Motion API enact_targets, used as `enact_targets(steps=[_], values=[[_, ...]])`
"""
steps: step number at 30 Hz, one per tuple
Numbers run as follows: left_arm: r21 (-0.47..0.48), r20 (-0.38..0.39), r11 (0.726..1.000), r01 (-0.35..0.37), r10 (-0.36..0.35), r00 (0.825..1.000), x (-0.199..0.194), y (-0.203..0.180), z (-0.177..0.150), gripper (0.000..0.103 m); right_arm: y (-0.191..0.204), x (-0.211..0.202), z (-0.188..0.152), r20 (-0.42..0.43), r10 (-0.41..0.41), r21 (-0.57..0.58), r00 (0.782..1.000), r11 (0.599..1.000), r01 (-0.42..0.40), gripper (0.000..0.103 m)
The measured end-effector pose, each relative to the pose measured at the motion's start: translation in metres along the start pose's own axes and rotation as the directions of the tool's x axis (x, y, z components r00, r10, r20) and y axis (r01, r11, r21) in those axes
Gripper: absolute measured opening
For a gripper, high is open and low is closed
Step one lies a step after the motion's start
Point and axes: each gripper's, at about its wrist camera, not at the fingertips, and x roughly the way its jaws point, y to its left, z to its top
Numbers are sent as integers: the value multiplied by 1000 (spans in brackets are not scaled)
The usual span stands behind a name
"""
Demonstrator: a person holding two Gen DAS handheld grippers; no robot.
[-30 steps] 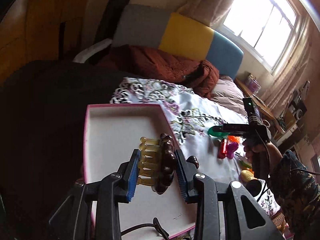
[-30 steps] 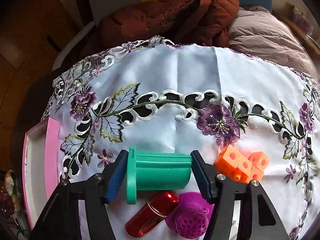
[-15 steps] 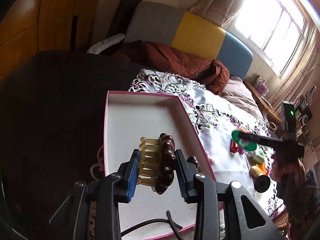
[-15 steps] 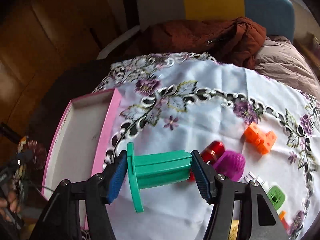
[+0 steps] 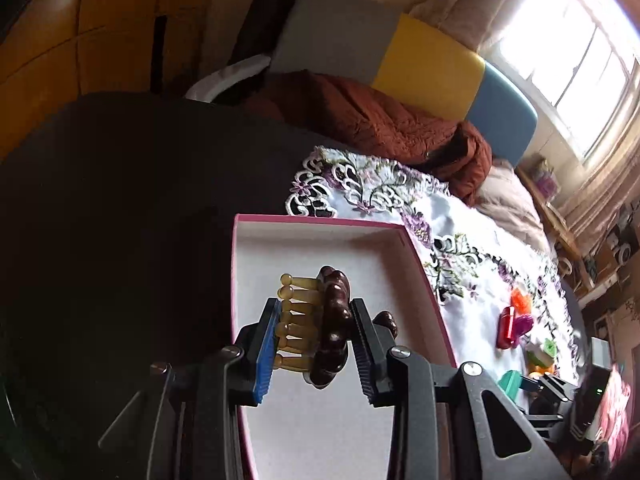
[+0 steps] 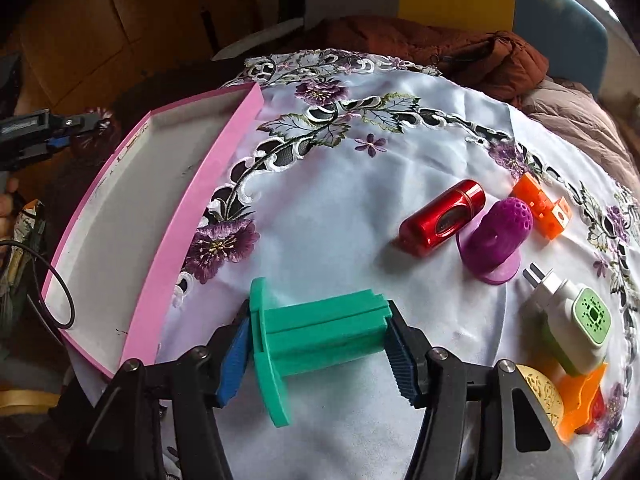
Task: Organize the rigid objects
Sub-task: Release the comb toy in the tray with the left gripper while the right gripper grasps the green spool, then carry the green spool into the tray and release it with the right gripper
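My left gripper (image 5: 314, 346) is shut on a brown hair claw clip (image 5: 316, 328) with amber teeth and holds it above the white inside of the pink box (image 5: 320, 236). My right gripper (image 6: 316, 354) is shut on a green flanged plastic part (image 6: 316, 332) and holds it above the embroidered cloth (image 6: 320, 216), right of the pink box (image 6: 208, 208). The green part also shows in the left wrist view (image 5: 510, 384) at the lower right. The left gripper shows at the far left of the right wrist view (image 6: 60, 136).
On the cloth lie a red cylinder (image 6: 442, 218), a purple perforated cone (image 6: 498, 240), an orange block (image 6: 540, 212), a white and green plug adapter (image 6: 568, 320), a gold disc (image 6: 540, 392) and an orange flat piece (image 6: 582, 400). A brown jacket (image 5: 380, 128) lies behind the table.
My right gripper has lifted the green part off the cloth and pulled back toward the near edge. My left gripper, still holding the clip, has moved back along the box.
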Motion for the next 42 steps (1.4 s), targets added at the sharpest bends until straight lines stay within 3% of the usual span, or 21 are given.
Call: enact_targets(steps=[7, 11, 13, 17, 25, 30, 34, 42], values=[[50, -58, 996, -73, 76, 995, 58, -6, 16, 34, 2, 0, -1, 12, 0, -17, 1000, 1000, 0, 61], [73, -38, 991, -116, 119, 992, 69, -10, 22, 36, 2, 0, 0, 12, -2, -21, 1000, 1000, 2, 61], [54, -38, 992, -112, 114, 993, 65, -9, 24, 43, 2, 0, 0, 12, -4, -24, 1000, 1000, 4, 61], [38, 5, 994, -102, 102, 995, 39, -7, 25, 56, 2, 0, -1, 13, -4, -22, 1000, 1000, 5, 61], [54, 85, 990, -131, 126, 988, -37, 3, 15, 56, 3, 0, -1, 16, -15, -27, 1000, 1000, 16, 61], [58, 145, 981, -185, 175, 974, -89, 20, 11, 56, 4, -1, -1, 18, -25, -30, 1000, 999, 26, 61], [24, 171, 987, -158, 151, 974, -105, 24, -14, 57, 7, 1, -2, 18, -48, -36, 999, 998, 49, 61], [18, 130, 998, -54, 51, 990, -71, -13, -95, 57, 11, 3, -5, 28, -106, -5, 994, 994, 106, 61]])
